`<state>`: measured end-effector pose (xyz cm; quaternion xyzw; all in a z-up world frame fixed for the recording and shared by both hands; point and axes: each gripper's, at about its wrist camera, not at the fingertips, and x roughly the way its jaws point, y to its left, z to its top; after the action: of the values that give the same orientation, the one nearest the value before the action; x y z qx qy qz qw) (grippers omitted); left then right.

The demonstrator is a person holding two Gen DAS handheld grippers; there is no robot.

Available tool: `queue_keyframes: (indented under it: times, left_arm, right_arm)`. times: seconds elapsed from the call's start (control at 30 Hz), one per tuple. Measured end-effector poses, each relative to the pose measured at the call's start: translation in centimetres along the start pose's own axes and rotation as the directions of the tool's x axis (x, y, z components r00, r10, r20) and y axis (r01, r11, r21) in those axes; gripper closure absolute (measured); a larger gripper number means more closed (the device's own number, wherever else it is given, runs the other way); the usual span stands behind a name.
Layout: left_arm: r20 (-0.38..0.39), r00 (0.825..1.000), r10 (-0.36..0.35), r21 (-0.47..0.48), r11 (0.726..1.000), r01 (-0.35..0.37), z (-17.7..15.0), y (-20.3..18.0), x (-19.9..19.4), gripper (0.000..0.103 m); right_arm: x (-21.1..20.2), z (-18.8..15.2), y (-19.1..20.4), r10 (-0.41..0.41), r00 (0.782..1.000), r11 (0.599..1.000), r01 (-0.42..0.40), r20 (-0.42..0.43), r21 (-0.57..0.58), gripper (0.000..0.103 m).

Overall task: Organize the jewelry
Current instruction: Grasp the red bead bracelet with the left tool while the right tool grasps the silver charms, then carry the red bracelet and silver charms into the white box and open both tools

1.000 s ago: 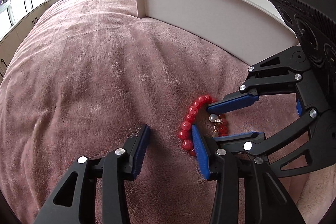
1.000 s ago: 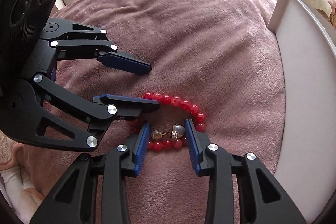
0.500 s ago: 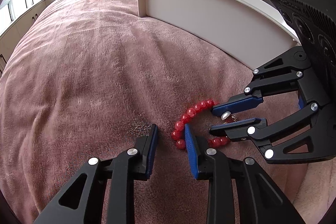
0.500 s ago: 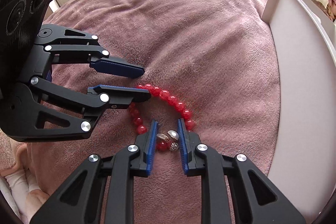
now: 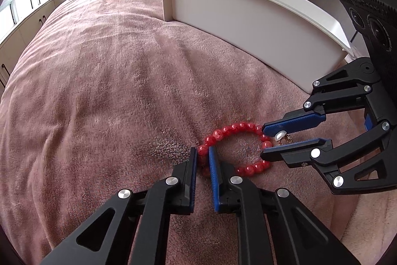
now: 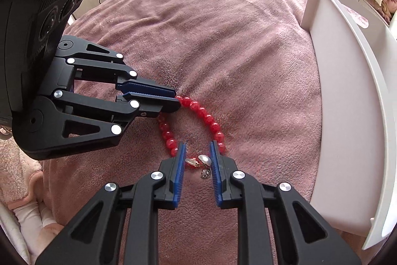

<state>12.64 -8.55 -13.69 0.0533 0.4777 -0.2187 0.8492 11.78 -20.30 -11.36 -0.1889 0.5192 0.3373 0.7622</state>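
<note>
1. While both tools point down at the bed, the left gripper point(image 5: 203, 153) sits clamped on the red bead bracelet point(image 5: 233, 127), its blue-padded jaws having just closed onto the beads at the loop's near-left side.
2. Seen from the right wrist cam, the same left gripper point(image 6: 176, 99) bites the bracelet point(image 6: 206, 118) at its far-left end; pads pressed tight on the beads.
3. Right gripper point(image 6: 197, 149) is narrowed around a small gold & pearl clip earring point(image 6: 202, 160), w/ a little sparkly silver charm dangling below it.
4. Pearl touches the right-hand pad, gold clip touches the left-hand one; so the tool is closed on the earring, which hangs just over the bracelet's near edge.
5. From the left cam, the right gripper point(image 5: 262, 140) shows the pearl of the earring point(image 5: 281, 135) pinched between its two blue fingers.
6. Bracelet lies as an open loop on the dusty-pink plush blanket point(image 5: 111, 81), stretched between the two tools.
7. White shallow tray point(image 6: 347, 96) w/ raised rim sits on the blanket beside the jewelry, apart from it; its inside isn't visible.
</note>
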Motion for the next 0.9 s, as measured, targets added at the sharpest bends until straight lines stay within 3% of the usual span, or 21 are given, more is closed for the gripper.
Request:
queue_keyframes:
  times: [0.2,0.5,0.9]
  left_arm:
    - [0.012,1.0,0.027,0.026,0.999,-0.028,0.5,-0.6,-1.8,0.088]
    - [0.09,0.994,0.067,0.066,0.995,-0.073,2.5,-1.7,-6.4,0.088]
    - [0.231,0.969,0.082,0.105,0.989,-0.109,8.6,-4.5,-12.9,0.088]
  right_arm:
    - [-2.3,-0.4,-0.5,-0.018,0.999,1.0,0.018,0.04,0.01,0.083]
    - [-7.8,-0.8,-1.1,-0.047,0.989,0.999,0.044,0.143,0.027,0.083]
    - [-16.1,0.0,-2.1,-0.102,0.942,0.994,0.083,0.321,0.072,0.083]
